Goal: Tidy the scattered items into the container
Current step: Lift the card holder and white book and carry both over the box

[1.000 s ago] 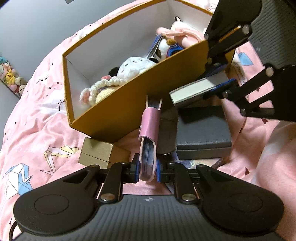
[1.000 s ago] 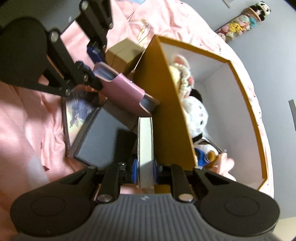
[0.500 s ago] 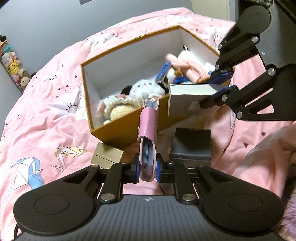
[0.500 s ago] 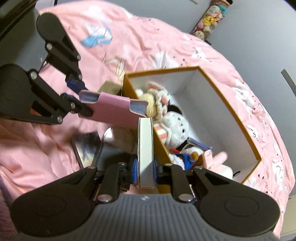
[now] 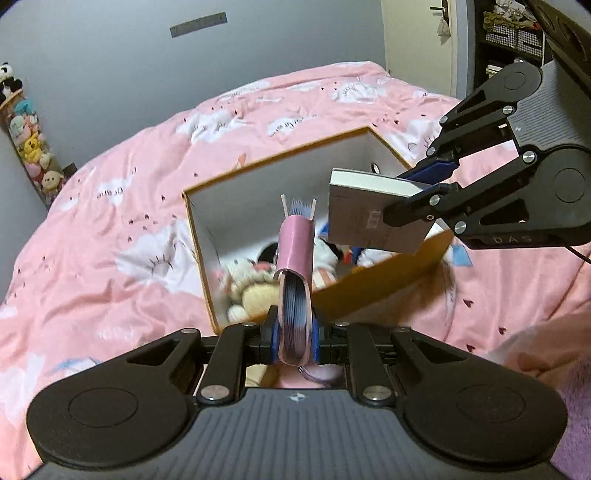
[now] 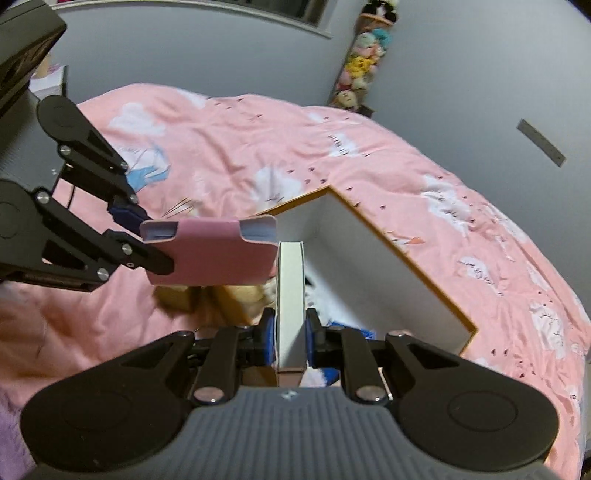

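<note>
An orange box with white inner walls (image 5: 388,280) stands open on the pink bed; it also shows in the right wrist view (image 6: 406,258). Plush toys (image 5: 251,288) lie inside it. My left gripper (image 5: 294,332) is shut on a pink card case (image 5: 295,243) and holds it above the box's near edge. My right gripper (image 6: 290,332) is shut on a white flat box (image 6: 290,295), seen edge-on, over the open box. In the left wrist view the white flat box (image 5: 373,214) hangs above the box's right side, next to the pink case.
Pink patterned bedding (image 5: 129,206) surrounds the box. A tan block (image 6: 177,299) lies beside the box's left corner. A hanging column of plush toys (image 5: 29,140) is on the grey wall. A doorway and dark shelves (image 5: 509,33) are at the far right.
Both grippers have risen with their items and now hold them higher over the box. The dark boxes and tan block beside the box have dropped out of the left wrist view.
</note>
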`<move>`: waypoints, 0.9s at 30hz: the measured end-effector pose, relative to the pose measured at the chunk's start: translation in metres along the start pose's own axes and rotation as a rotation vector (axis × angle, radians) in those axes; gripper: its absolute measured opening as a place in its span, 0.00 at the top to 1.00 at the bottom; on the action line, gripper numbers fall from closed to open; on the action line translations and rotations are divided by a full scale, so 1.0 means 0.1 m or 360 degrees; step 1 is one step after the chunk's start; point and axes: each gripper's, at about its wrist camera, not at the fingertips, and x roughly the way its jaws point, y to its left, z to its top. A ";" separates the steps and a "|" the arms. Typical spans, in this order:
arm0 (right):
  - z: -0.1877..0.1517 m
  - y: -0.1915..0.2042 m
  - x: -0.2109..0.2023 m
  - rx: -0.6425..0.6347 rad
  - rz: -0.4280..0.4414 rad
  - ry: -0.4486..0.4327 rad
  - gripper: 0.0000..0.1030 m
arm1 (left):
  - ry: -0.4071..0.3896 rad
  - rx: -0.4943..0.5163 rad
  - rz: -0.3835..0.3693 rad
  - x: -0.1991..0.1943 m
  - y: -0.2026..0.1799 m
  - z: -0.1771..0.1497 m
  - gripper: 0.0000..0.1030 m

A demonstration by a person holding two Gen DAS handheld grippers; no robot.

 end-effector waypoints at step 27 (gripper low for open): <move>0.19 -0.92 1.23 0.0324 0.0051 0.0190 0.83 | 0.0074 0.1145 0.0249 1.56 0.01 0.46 0.82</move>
